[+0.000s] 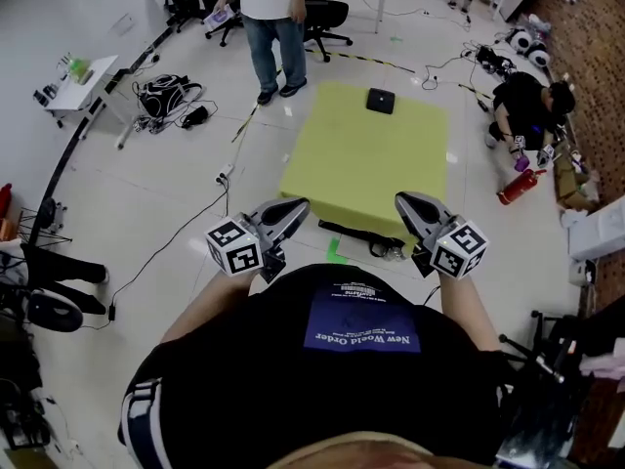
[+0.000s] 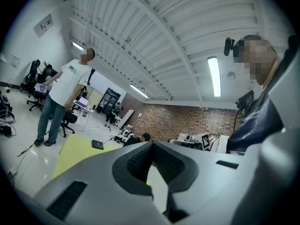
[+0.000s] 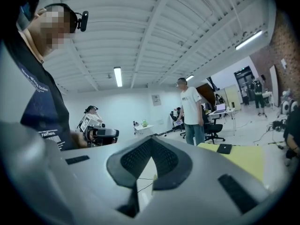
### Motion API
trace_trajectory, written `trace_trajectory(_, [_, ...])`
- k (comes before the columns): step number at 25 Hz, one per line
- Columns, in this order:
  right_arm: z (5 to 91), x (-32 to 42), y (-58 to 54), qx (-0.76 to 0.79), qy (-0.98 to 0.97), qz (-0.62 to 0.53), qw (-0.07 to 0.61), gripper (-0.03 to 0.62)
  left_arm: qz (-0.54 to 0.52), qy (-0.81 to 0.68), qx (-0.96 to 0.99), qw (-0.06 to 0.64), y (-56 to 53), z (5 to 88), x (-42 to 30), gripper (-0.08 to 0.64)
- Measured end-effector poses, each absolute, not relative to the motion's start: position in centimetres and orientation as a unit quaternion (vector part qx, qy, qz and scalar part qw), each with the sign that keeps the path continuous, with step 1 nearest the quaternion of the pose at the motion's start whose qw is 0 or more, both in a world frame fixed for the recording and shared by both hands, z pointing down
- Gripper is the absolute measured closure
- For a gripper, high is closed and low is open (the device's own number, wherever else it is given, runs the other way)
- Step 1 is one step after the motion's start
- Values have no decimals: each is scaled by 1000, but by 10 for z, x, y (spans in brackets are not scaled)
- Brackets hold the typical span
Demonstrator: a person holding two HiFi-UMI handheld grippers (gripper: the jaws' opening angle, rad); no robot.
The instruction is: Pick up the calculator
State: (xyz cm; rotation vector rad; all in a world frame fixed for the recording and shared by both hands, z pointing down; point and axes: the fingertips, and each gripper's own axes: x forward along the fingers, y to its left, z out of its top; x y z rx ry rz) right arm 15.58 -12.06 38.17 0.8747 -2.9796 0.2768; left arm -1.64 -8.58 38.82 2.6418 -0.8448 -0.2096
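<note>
The calculator (image 1: 380, 100), a flat black slab, lies near the far edge of a yellow-green table (image 1: 371, 174). It is small and distant in the left gripper view (image 2: 97, 145) and the right gripper view (image 3: 224, 148). My left gripper (image 1: 298, 206) and right gripper (image 1: 402, 201) are held close to my chest, short of the table's near edge and well away from the calculator. Both point level toward the table. The left gripper (image 2: 152, 144) is shut with nothing between its jaws, and so is the right gripper (image 3: 151, 142).
A person in a white shirt (image 1: 269, 8) stands beyond the table's far left corner. Another person (image 1: 527, 101) crouches at the right near a red fire extinguisher (image 1: 518, 186). Cables (image 1: 176, 233) trail over the floor at left. Office chairs (image 1: 327, 16) stand behind.
</note>
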Motion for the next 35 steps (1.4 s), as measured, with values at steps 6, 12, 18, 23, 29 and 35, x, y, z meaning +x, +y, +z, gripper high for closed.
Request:
trace_trajectory(6, [394,172,-155,295,-949,112,17,607,-67,-284,937,193,-125,392,-1,554])
trace_trajectory(12, [399,157,-192,329,-937,112,32,607,-72,-239,945,210,-181,407,-10,554])
trace_trajectory(18, [396,131,-260,386,-915,112,34,607,-70,-173,959,215,-269,411,-28,554])
trace_trajectory(23, [390,102,-318,415,-901,126,23,607,-58,-144,965,213,-337,409,-58,554])
trace_trajectory(29, [389,79,-367,426,-894,132,42,607,-59,-131,961,235,-396,423,-81,554])
trace_trajectory(35, [403,82,-399,408,-899,148,56,607,-51,-146,955,253,-427,446,-73,554])
